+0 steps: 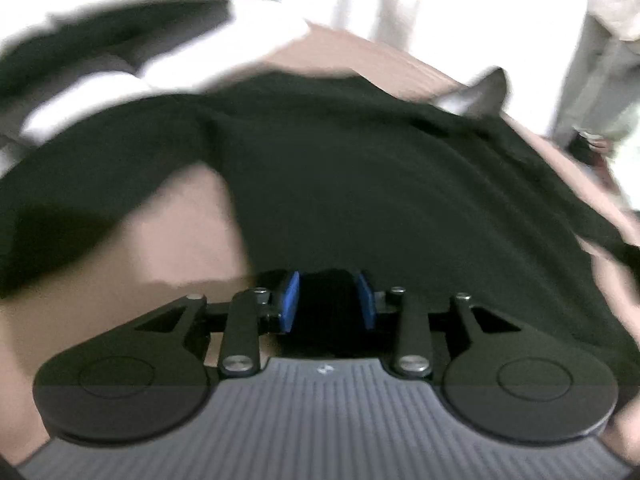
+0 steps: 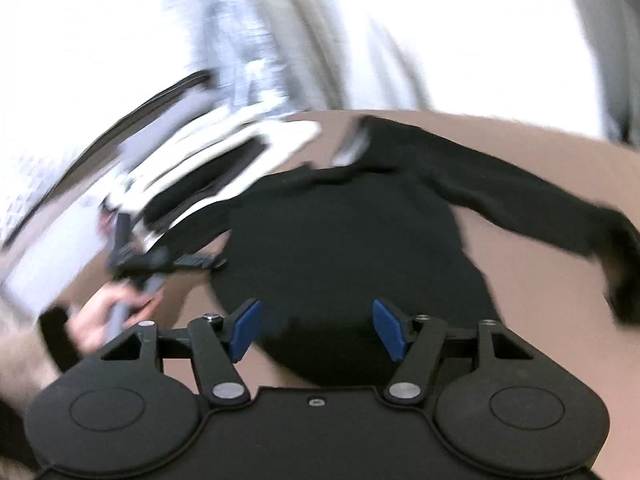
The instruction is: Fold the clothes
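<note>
A: Tan tabletop (image 1: pixel 172 220) is seen under a black long-sleeved garment (image 1: pixel 360 184) in the left wrist view, with white cloth (image 1: pixel 100 92) piled at ten o'clock. How is the left gripper (image 1: pixel 329 300) set?

B: Its jaws are narrowed around dark fabric at the hem, at six o'clock. Whether the blue pads (image 1: pixel 291 300) are actually pressed on that fabric cannot be told, since the picture is smeared.

A: And in the right wrist view?

B: The garment (image 2: pixel 352 240) is laid across the tabletop (image 2: pixel 540 320), collar at twelve o'clock, one sleeve (image 2: pixel 540 208) stretched toward three o'clock. The right gripper (image 2: pixel 316 330) is spread wide above the hem; nothing is held by it. A hand (image 2: pixel 108 316) with the left gripper (image 2: pixel 176 262) is seen at nine o'clock, by the garment's edge.

A: What could go wrong?

B: If the hem is only loosely pinched, it could be dropped mid-fold. Several layers could also be caught at once, so the fold would be bunched. The white cloth lies close enough that it might be dragged along.
</note>
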Demonstrator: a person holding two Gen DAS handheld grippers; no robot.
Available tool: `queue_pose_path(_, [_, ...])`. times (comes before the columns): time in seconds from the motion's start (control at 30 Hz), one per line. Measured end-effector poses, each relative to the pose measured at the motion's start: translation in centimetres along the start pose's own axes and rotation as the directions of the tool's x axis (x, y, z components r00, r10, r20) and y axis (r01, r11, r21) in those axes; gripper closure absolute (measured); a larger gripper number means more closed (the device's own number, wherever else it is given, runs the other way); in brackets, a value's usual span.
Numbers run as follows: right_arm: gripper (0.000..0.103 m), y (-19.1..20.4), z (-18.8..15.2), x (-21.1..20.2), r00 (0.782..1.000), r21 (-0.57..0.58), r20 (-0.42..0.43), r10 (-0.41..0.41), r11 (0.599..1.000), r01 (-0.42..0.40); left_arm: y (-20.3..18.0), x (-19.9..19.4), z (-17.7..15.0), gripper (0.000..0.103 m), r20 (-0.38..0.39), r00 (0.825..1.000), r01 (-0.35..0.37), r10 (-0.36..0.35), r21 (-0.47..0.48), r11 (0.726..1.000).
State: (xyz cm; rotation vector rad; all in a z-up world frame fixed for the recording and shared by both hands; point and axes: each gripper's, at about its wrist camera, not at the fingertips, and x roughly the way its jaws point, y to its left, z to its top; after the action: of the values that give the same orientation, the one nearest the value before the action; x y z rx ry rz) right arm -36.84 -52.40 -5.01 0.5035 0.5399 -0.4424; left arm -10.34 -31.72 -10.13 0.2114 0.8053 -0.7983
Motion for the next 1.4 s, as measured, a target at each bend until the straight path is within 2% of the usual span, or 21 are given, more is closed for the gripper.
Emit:
queue_pose_path(0.07, [0.034, 2.1, -0.6, 1.0, 0.999, -0.127, -0.034, 0.013, 0.992, -0.018, -1.4, 0.2, -0.4, 0.060, 0.046, 0.991, -0.133, 0.128, 0.115, 0.985])
queue_pose_path(0.1, [0.034, 3.2, -0.9, 1.9, 0.998, -0.184, -0.058, 0.000, 0.983, -0.011, -1.6, 0.1, -0.4, 0.060, 0.052, 0.989, -0.145, 0.140, 0.130, 0.981])
queue_pose_path(0.2, [0.034, 5.7, -1.6, 4.9, 0.989, -0.322, -0.136, -0.052, 0.947, 0.006, -1.1, -0.5, 0.0, 0.060, 0.013, 0.999, -0.042, 0.041, 0.062, 0.997])
queue_pose_path(0.27, [0.034, 6.5, -1.8, 7.1, 0.981, -0.356, -0.184, -0.056, 0.934, -0.013, -0.3, -1.1, 0.4, 0.060, -0.019, 0.999, 0.033, -0.033, -0.015, 0.999])
queue_pose_path(0.33, [0.034, 6.8, -2.2, 8.8, 0.971, -0.386, -0.228, -0.070, 0.922, -0.024, 0.4, -1.9, 0.6, 0.053, -0.027, 0.996, 0.083, -0.085, -0.082, 0.993])
queue_pose_path(0.37, [0.034, 6.8, -2.4, 9.2, 0.969, -0.399, -0.232, -0.084, 0.917, -0.016, 0.7, -2.3, 0.5, 0.041, -0.023, 0.995, 0.097, -0.100, -0.103, 0.990])
queue_pose_path(0.4, [0.034, 6.8, -2.6, 9.3, 0.971, -0.400, -0.222, -0.092, 0.916, -0.005, 0.9, -2.7, 0.3, 0.034, -0.017, 0.994, 0.106, -0.109, -0.118, 0.987])
queue_pose_path(0.53, [0.039, 6.8, -2.9, 10.0, 0.976, -0.407, -0.178, -0.126, 0.912, 0.043, 1.1, -3.4, 0.2, 0.034, -0.019, 0.985, 0.166, -0.170, -0.137, 0.977])
queue_pose_path(0.57, [0.043, 6.9, -2.8, 10.5, 0.977, -0.410, -0.164, -0.134, 0.910, 0.056, 0.9, -3.4, 0.2, 0.034, -0.022, 0.984, 0.174, -0.179, -0.139, 0.975])
queue_pose_path(0.67, [0.072, 7.3, -3.1, 12.4, 0.974, -0.442, -0.179, -0.139, 0.896, 0.047, 1.1, -3.3, 0.1, 0.034, -0.019, 0.981, 0.187, -0.192, -0.154, 0.970])
queue_pose_path(0.77, [0.078, 7.6, -3.5, 13.5, 0.973, -0.449, -0.180, -0.142, 0.892, 0.047, 1.7, -3.3, 0.0, 0.034, -0.014, 0.980, 0.195, -0.201, -0.176, 0.965])
queue_pose_path(0.83, [0.096, 7.3, -3.4, 13.4, 0.976, -0.451, -0.155, -0.152, 0.890, 0.067, 2.2, -3.3, 0.0, 0.034, -0.010, 0.975, 0.214, -0.221, -0.200, 0.956])
queue_pose_path(0.93, [0.099, 5.9, -2.1, 12.7, 0.981, -0.374, -0.106, -0.165, 0.920, 0.115, 2.6, -4.0, 0.0, 0.036, 0.049, 0.962, 0.274, -0.270, -0.217, 0.937])
queue_pose_path(1.03, [0.099, 3.8, -0.6, 11.8, 0.980, -0.242, -0.069, -0.187, 0.956, 0.165, 2.2, -4.9, 0.0, 0.036, 0.122, 0.940, 0.338, -0.319, -0.190, 0.922])
queue_pose_path(1.1, [0.099, 2.1, -0.1, 11.5, 0.978, -0.124, -0.070, -0.198, 0.974, 0.189, 1.6, -5.6, -0.1, 0.036, 0.158, 0.921, 0.379, -0.355, -0.157, 0.912])
queue_pose_path(1.17, [0.098, -0.4, 0.4, 10.9, 0.982, 0.036, -0.085, -0.167, 0.985, 0.171, 0.8, -6.2, -0.2, 0.036, 0.173, 0.901, 0.420, -0.398, -0.119, 0.900])
queue_pose_path(1.27, [0.098, -3.2, 0.0, 10.3, 0.988, 0.207, -0.096, -0.117, 0.969, 0.135, -0.7, -5.7, -0.7, 0.034, 0.114, 0.868, 0.494, -0.484, -0.088, 0.865])
queue_pose_path(1.3, [0.098, -3.7, -0.1, 10.2, 0.990, 0.237, -0.099, -0.100, 0.964, 0.121, -1.3, -5.3, -1.0, 0.034, 0.084, 0.864, 0.502, -0.496, -0.083, 0.861])
queue_pose_path(1.4, [0.098, -3.9, -0.3, 10.1, 0.992, 0.275, -0.106, -0.067, 0.957, 0.094, -3.3, -3.9, -1.9, 0.034, 0.011, 0.874, 0.486, -0.486, -0.047, 0.873])
